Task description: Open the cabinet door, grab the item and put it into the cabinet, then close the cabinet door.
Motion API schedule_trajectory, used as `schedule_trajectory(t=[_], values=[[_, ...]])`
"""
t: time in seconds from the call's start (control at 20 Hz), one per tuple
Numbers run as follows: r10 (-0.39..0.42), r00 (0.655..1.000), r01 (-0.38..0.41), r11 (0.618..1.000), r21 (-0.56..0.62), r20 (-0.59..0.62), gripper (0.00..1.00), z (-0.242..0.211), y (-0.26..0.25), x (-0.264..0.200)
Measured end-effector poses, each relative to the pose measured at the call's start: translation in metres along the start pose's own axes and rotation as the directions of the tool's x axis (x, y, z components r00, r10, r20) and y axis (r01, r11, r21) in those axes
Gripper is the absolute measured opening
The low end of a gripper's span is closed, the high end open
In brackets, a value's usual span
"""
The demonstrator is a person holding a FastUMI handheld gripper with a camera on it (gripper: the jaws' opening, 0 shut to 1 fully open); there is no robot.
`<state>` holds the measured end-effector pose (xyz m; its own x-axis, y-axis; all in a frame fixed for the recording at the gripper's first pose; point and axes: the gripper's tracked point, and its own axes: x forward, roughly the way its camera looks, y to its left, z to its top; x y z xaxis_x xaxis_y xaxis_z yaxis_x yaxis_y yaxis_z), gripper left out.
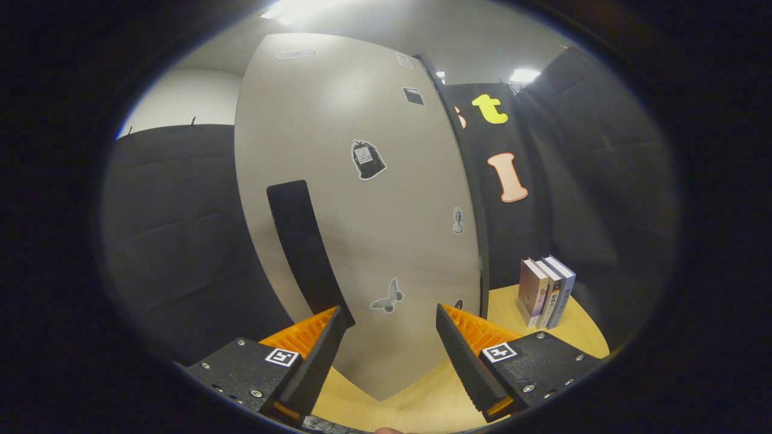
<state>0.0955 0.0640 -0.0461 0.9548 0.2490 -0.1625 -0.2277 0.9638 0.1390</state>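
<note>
- Wooden tabletop [579, 337] carries everything; black cloth booth wall behind, ceiling lights up at 12 o'clock.
- Books [546, 292]: three, upright, spines side by side, on the table at about 3 o'clock of the fingers, beyond the right one, well apart from it. Likely the item to grab; cannot tell for sure.
- Books stand just right of the cabinet's right edge, close to the cloth wall.
- Cabinet door [356, 199]: tall beige panel straight ahead at 12 o'clock from the fingers, looks shut, standing on the table.
- Handle [301, 247]: long dark vertical strip on the door's left part, lower end just above the left fingertip, at about 11 o'clock; touching or not, cannot tell.
- Stickers on door: butterfly [388, 298] just ahead between the fingers, dark bag-shaped one [368, 160] higher up, a few small ones toward the right edge.
- Gripper [392, 319]: fingers spread wide, nothing between them, holding nothing; tips near the door's lower part.
- Square markers sit on both finger mounts.
- Bit of a fingertip of a person at 6 o'clock, below the gripper.
</note>
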Motion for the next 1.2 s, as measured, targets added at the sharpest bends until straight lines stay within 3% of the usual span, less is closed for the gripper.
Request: schedule_trajectory(t=[0.4, 0.75, 1.2], values=[[-0.004, 1.0, 0.005, 0.999, -0.035, 0.019, 0.94, -0.008, 0.048, 0.017], [-0.087, 0.994, 0.089, 0.995, -0.041, 0.06, 0.94, -0.006, 0.058, 0.028], [-0.088, 0.992, 0.095, 0.992, -0.08, 0.096, 0.95, -0.002, 0.076, 0.043]])
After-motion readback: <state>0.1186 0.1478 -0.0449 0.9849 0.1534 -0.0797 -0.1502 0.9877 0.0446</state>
